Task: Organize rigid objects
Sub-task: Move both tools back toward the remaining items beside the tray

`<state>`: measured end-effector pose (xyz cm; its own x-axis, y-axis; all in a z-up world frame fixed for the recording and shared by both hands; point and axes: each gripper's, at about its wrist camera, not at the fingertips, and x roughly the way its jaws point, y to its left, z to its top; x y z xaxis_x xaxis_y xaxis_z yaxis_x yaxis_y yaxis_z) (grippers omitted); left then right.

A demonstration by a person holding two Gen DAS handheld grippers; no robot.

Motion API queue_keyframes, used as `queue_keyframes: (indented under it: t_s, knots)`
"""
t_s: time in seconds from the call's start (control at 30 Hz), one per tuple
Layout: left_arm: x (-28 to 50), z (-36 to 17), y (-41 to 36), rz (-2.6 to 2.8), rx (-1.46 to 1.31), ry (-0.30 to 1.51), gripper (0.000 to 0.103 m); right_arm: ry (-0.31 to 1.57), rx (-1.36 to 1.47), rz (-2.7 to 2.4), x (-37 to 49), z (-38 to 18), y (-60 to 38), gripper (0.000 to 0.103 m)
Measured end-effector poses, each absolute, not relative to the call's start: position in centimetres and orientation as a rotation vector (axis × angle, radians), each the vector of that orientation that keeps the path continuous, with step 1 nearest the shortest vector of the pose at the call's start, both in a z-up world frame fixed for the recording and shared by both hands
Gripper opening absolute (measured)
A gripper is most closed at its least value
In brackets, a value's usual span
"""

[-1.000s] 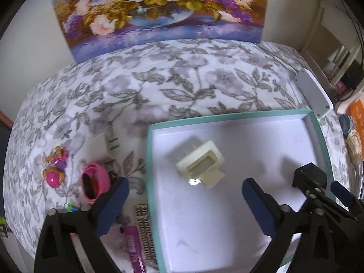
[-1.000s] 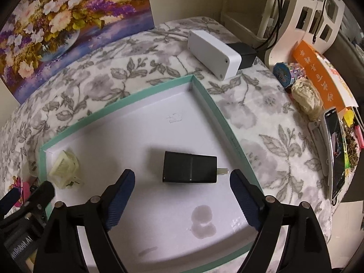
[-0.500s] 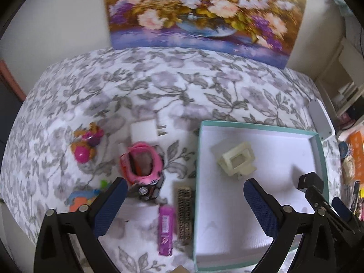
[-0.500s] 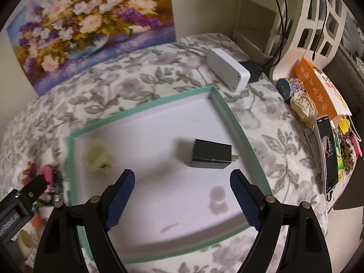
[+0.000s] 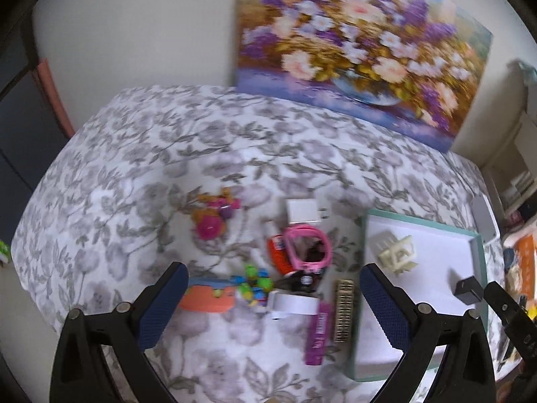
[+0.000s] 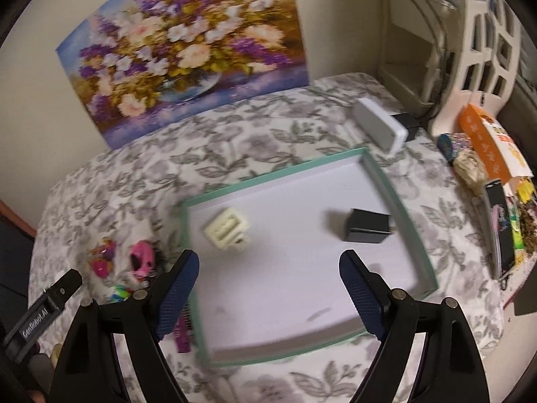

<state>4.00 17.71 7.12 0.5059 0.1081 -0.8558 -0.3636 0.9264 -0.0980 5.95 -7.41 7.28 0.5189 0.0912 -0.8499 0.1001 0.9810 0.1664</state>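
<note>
Two grippers hung above a table (image 5: 141, 154) covered in a grey floral cloth, each with its jaws spread wide and holding nothing. Farthest left among the loose things lay a small yellow and pink toy (image 5: 213, 216), and nearer the left gripper (image 5: 273, 297) sat an orange piece (image 5: 206, 297) with a cluster of green beads (image 5: 255, 280) just beside it. Next came a white charger (image 5: 303, 211) with its prongs pointing right, and below it a pink watch (image 5: 308, 248) resting against a red item too blurred to name. A white roll (image 5: 292, 305) lay under those, then a purple stick (image 5: 317, 334) and a gold comb (image 5: 344, 310), the two side by side and close to the left wall of a teal-edged tray (image 6: 396, 198). Inside the tray, toward its left end, sat a cream hair claw (image 6: 226, 228), and well apart from it, near the right wall, a black charger (image 6: 367, 225) with its prongs facing that wall. The right gripper (image 6: 268, 290) hovered over the tray's near half, clear of both items. Beyond the tray's far right corner lay a white box (image 6: 381, 127), and at the table's right edge stood an orange carton (image 6: 486, 141) with a phone (image 6: 501, 225) beside it. A flower painting (image 6: 188, 47) leaned against the wall behind.
</note>
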Motion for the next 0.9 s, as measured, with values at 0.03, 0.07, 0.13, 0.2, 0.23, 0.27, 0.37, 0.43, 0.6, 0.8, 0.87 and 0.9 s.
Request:
queue_keyframes:
  t_s: [0.03, 0.07, 0.13, 0.2, 0.23, 0.27, 0.37, 0.43, 0.6, 0.8, 0.87, 0.9]
  knots:
    - [3.8, 7.2, 18.8, 0.295, -0.303, 1.0, 0.103, 1.032, 0.205, 0.009, 6.0, 7.1, -6.8, 0.086]
    - [3.6, 7.3, 19.5, 0.301, -0.312, 0.996, 0.103, 1.037, 0.203, 0.023, 6.0, 7.0, -6.2, 0.086]
    - [3.1, 7.5, 21.1, 0.319, -0.329, 0.986, 0.103, 1.05, 0.198, 0.049, 6.2, 6.5, -4.8, 0.086]
    - [2.6, 7.4, 22.8, 0.338, -0.357, 0.981, 0.103, 1.073, 0.203, 0.085, 6.3, 5.7, -3.1, 0.086]
    - [2.4, 7.3, 23.6, 0.343, -0.379, 0.983, 0.103, 1.086, 0.209, 0.105, 6.4, 5.4, -2.4, 0.086]
    - [2.1, 6.9, 24.6, 0.351, -0.408, 0.991, 0.103, 1.102, 0.217, 0.13, 6.6, 5.0, -1.4, 0.086]
    - [1.8, 5.7, 26.6, 0.387, -0.44, 1.031, 0.103, 1.136, 0.212, 0.18, 6.7, 4.0, 1.3, 0.086]
    - [1.6, 4.9, 27.5, 0.403, -0.451, 1.06, 0.103, 1.159, 0.186, 0.204, 6.7, 3.1, 3.3, 0.086]
    - [1.7, 2.6, 29.1, 0.434, -0.488, 1.123, 0.103, 1.223, 0.143, 0.229, 6.7, 0.9, 6.5, 0.086]
    - [2.4, 0.0, 29.7, 0.423, -0.538, 1.196, 0.103, 1.28, 0.119, 0.242, 6.9, -1.4, 8.6, 0.086]
    - [2.6, -0.8, 29.8, 0.426, -0.551, 1.219, 0.103, 1.299, 0.122, 0.254, 6.9, -2.0, 8.9, 0.086]
    - [2.7, -1.2, 29.8, 0.427, -0.559, 1.23, 0.103, 1.304, 0.121, 0.255, 7.0, -2.2, 9.1, 0.086]
